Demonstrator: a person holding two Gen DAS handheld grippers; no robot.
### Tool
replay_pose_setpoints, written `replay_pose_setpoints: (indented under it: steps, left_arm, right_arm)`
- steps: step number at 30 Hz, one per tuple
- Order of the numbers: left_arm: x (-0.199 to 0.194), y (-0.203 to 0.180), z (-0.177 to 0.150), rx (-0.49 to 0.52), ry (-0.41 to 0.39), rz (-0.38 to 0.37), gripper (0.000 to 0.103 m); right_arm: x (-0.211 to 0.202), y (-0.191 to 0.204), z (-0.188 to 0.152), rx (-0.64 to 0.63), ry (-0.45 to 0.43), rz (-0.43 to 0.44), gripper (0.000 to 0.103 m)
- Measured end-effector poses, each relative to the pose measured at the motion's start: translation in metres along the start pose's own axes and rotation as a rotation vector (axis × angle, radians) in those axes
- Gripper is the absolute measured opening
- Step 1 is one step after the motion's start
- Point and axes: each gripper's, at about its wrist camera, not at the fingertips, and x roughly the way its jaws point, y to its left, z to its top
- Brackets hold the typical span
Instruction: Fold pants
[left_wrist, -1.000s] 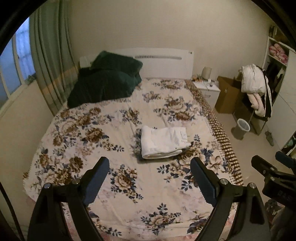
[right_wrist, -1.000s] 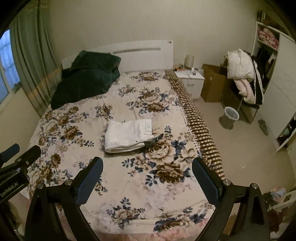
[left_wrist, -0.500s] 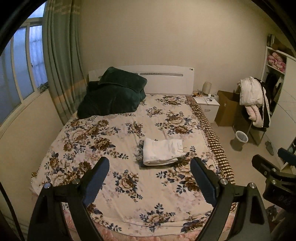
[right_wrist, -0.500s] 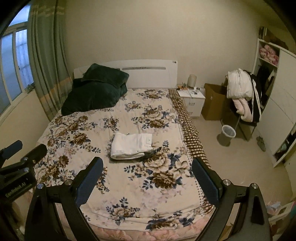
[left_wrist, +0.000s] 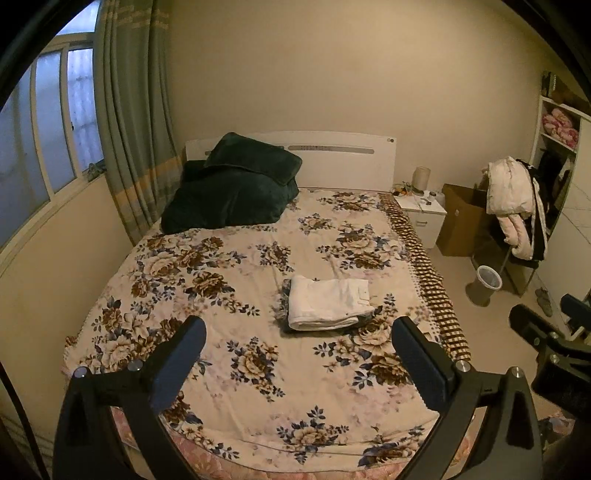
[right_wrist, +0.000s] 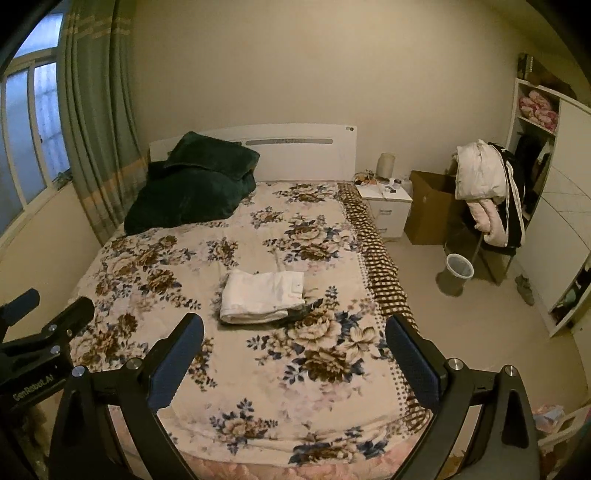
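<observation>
pants (left_wrist: 328, 302) folded, mid-frame on bed (left_wrist: 258, 369), smaller than before | left tool (left_wrist: 297, 352) opening wider, empty | right tool (right_wrist: 293, 345) wide, empty, unchanged

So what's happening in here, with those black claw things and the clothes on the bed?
A person is holding a two-finger gripper in each hand, and the job is folding pants. The white pants already lie folded on the flowered bed, on top of something dark. Neither tool touches them: the left gripper is opening with nothing between its jaws, and the right gripper is open and empty too, both back from the bed.
</observation>
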Motion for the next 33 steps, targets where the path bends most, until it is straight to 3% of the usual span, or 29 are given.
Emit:
replay_pose_setpoints:
  steps: [7, 18, 33]
  left_arm:
    - [0.037, -0.003, 0.001, 0.004, 0.025, 0.059, 0.103]
    - [0.097, -0.012, -0.008, 0.012, 0.123, 0.052, 0.103]
    - [0.111, -0.011, -0.010, -0.005, 0.143, 0.053, 0.103]
  right_arm:
    - [0.057, -0.005, 0.008, -0.002, 0.007, -0.010, 0.101]
    - [0.148, -0.011, -0.001, -0.006, 0.064, -0.021, 0.101]
    - [0.175, -0.006, -0.009, -0.013, 0.084, -0.017, 0.101]
